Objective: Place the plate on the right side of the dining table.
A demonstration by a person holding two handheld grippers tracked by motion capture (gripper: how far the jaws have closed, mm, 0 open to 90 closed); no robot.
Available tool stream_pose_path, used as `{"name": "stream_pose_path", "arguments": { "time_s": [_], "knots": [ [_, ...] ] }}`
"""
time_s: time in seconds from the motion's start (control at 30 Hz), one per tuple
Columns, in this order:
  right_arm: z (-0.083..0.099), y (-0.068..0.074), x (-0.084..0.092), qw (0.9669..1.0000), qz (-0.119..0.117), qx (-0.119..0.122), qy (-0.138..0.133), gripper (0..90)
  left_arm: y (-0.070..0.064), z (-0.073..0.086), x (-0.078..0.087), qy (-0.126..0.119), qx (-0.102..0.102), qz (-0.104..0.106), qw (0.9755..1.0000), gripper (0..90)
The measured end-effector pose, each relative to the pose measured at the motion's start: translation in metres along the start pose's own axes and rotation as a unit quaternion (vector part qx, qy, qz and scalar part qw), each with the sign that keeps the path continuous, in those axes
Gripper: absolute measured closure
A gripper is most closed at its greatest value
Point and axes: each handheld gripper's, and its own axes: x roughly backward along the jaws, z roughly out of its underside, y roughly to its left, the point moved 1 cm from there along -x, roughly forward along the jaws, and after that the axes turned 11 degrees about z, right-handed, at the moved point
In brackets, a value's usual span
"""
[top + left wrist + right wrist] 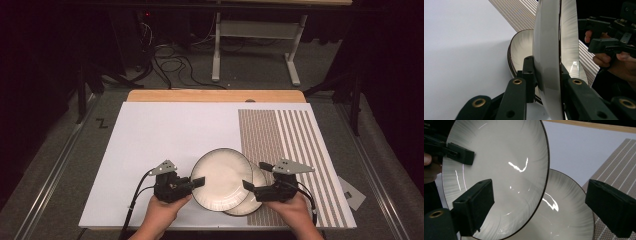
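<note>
A: The upper plate (220,178) is pinched at its left rim by the left claw (198,182), and it rides above the lower plate (256,199), which lies flat near the front edge of the white bench (150,140), partly on the striped mat (295,145).

B: Why hold it by the rim?

A: My guess is that the rim is the only thin edge the jaws can bite, one under and one over, as the left gripper view shows. That keeps the plate clear of the one beneath it.

B: And the right claw (246,185)?

A: Spread, with the pads off the plate; in the right gripper view its jaws stand apart on either side of the two plates' edges. It seems placed to take the opposite rim.

B: Which way does the plate face?

A: Hollow side up, roughly level in the high view. Being round, it has no long axis; its flat runs from one claw to the other.
</note>
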Motion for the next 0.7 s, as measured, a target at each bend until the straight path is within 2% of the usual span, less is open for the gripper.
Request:
{"name": "stream_pose_path", "arguments": {
  "time_s": [0.03,0.2,0.23,0.33,0.4,0.6,0.7],
  "knots": [
    [0.0,0.002,-0.003,1.0,-0.002,0.001,0.002,15.1,0.0,0.0,0.0,0.001,0.0,0.0,1.0,77.3],
    [0.001,0.005,-0.008,0.9999,-0.008,0.002,0.012,19.5,0.0,-0.001,-0.001,0.003,-0.004,0.0,1.0,77.4],
    [0.001,0.006,-0.01,0.9998,-0.011,0.002,0.014,24.3,-0.001,-0.001,-0.002,0.002,-0.006,0.001,1.0,77.3],
    [0.001,0.007,-0.011,0.9998,-0.015,0.0,0.013,29.3,-0.001,-0.001,-0.002,0.002,-0.006,0.001,1.0,77.3],
    [0.001,0.007,-0.013,0.9995,-0.023,-0.012,0.016,37.0,0.0,0.0,-0.001,0.001,-0.005,0.0,1.0,77.3],
    [0.002,0.007,-0.017,0.9988,-0.033,-0.019,0.03,44.6,-0.001,0.0,-0.001,0.001,-0.007,0.002,1.0,77.3],
    [0.003,0.006,-0.019,0.9977,-0.043,-0.034,0.041,48.8,0.0,0.0,-0.001,0.001,-0.008,0.002,1.0,77.2]
  ]
}}
